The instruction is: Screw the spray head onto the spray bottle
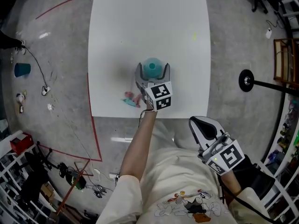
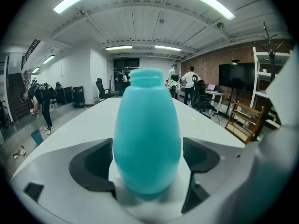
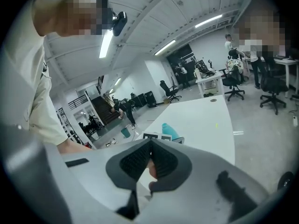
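While the left gripper [image 1: 152, 71] is spread wide, the teal spray bottle [image 2: 147, 139] is seen upright between its jaws, released on the white table [image 1: 149, 22]. A pink-and-teal spray head [image 1: 132, 98] is laid just left of that gripper. The right gripper [image 3: 150, 160] is clenched on nothing, off the table.

White table [image 1: 140, 31], small yellow mark [image 1: 195, 35] near its right edge; grey floor [image 1: 60, 41] with red tape line [image 1: 96, 139]; teal cup [image 1: 22, 69] on floor, left; black round stand base [image 1: 246, 80], right; wooden rack [image 1: 286, 62] beyond it; red box [image 1: 21, 143], lower left
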The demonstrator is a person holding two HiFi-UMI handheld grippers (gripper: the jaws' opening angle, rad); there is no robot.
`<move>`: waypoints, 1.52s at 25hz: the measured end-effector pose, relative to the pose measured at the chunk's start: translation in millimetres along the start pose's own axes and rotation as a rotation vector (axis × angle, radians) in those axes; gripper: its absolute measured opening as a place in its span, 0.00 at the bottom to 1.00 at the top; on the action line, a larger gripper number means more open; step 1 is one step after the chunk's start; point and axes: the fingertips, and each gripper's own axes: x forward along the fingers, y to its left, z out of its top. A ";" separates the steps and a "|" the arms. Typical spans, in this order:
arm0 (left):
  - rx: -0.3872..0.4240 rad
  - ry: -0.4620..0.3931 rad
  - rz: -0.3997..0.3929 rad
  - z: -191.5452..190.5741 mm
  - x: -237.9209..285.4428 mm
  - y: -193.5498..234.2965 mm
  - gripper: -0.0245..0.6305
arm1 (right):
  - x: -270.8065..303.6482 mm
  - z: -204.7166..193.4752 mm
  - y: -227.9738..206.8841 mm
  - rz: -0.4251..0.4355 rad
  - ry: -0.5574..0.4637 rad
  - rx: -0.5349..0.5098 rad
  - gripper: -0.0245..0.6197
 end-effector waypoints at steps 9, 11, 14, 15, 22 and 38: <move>0.019 0.007 -0.035 -1.5 14.1 -2.1 0.67 | 2.2 5.0 -10.3 0.012 -0.011 -0.003 0.05; 0.019 0.003 -0.037 4.3 10.5 -4.7 0.67 | 1.6 5.1 -13.6 0.012 -0.016 -0.008 0.05; 0.040 -0.035 -0.035 23.5 -4.2 -13.9 0.67 | -1.1 7.1 -20.5 0.015 -0.027 -0.025 0.05; 0.050 -0.051 -0.034 30.8 -12.1 -17.4 0.67 | -2.7 9.1 -22.0 0.018 -0.030 -0.033 0.05; 0.071 -0.155 0.000 76.8 -100.5 -10.8 0.67 | 3.4 49.9 -22.3 0.062 -0.091 -0.124 0.05; 0.020 -0.091 0.291 35.2 -268.7 92.1 0.67 | 108.5 57.0 110.9 0.660 0.186 -0.780 0.05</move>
